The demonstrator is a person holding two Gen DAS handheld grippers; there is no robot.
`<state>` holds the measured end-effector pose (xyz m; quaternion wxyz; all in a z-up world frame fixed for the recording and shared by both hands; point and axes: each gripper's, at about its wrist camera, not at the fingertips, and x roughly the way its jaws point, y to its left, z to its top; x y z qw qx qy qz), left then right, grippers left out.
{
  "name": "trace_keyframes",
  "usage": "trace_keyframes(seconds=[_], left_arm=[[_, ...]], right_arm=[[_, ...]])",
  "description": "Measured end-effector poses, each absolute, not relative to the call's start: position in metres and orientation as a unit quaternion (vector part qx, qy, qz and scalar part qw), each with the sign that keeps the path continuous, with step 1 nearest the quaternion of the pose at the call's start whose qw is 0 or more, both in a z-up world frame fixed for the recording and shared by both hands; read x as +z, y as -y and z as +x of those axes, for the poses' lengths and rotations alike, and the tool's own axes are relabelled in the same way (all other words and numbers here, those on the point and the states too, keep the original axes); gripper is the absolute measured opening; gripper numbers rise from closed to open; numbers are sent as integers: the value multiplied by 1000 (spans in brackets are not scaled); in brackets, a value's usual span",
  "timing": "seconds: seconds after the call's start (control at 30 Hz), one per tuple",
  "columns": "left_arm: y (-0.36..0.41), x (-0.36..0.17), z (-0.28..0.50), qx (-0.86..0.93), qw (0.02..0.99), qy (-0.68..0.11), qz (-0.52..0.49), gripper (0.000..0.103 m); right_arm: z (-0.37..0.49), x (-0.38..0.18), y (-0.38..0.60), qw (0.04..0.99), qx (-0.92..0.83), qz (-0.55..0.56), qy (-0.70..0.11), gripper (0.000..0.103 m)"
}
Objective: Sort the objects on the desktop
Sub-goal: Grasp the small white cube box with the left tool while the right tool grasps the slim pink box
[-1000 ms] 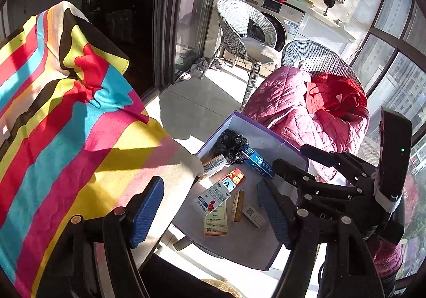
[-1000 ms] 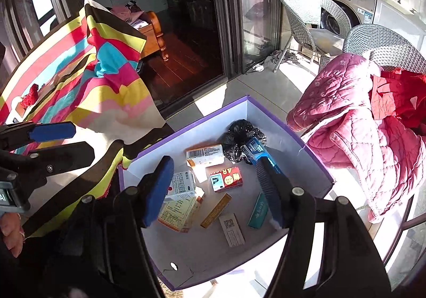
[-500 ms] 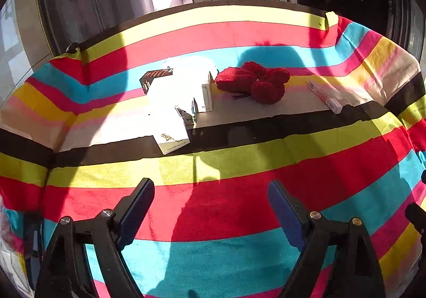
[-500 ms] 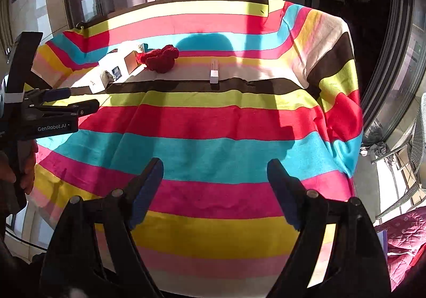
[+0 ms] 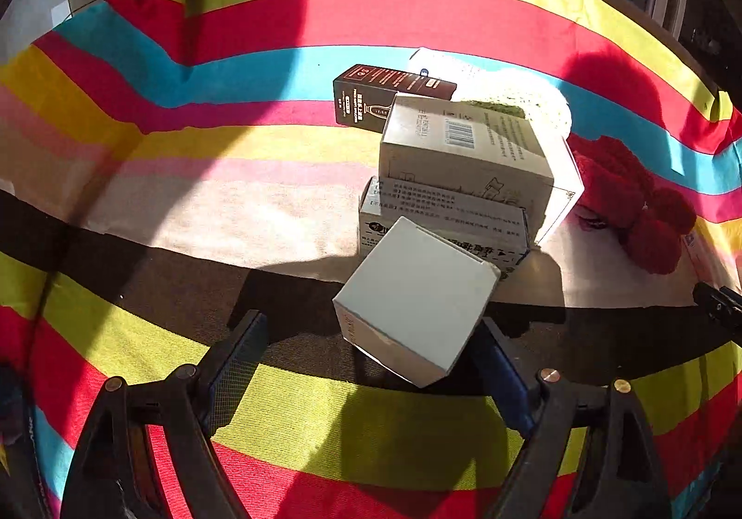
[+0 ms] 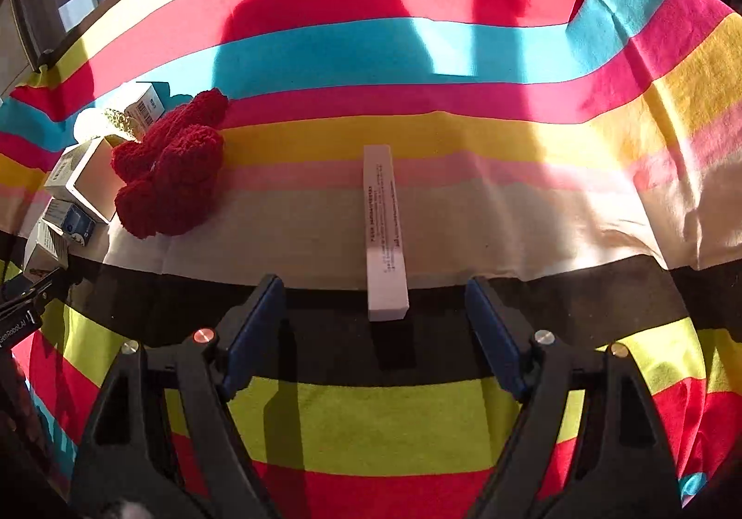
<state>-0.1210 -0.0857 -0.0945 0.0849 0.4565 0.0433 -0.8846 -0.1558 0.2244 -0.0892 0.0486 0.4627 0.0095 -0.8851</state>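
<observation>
Over the striped cloth (image 5: 287, 203), the left gripper (image 5: 371, 361) hangs with jaws spread around a tilted white box (image 5: 412, 301) without pinching it, while the right gripper (image 6: 371, 324) stands wide and empty before a long white carton (image 6: 385, 231) lying beside a red knitted bundle (image 6: 171, 166).

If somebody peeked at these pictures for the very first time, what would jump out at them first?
Probably the bright striped cloth that covers everything. Next, the fuzzy red thing at the left of the right view, beside a pile of boxes. One long white box lies alone in front of the open right gripper, and a pale box sits tilted by the open left gripper.
</observation>
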Motion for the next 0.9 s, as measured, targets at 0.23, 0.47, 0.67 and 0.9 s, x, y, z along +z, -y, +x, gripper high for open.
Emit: trace_keyframes(seconds=[0.23,0.47,0.67,0.9], left_arm=[[88,-91,-113,-898,65,-41,433,41],[92,-87,-66,-903,0,-81,422,41],[63,-79,-16,-902,-43,-64,425,41],[-8,-73,37,-905,-108,2,412,41]], right_arm=[[-152,-88,-209,63,-891,448,-43,18],[-70,-87,-201,114,-891,436,-64,18],[7,-89,-205,137,-889,433,-56,18],[85,-88,-224,103,-900,416,-82,18]])
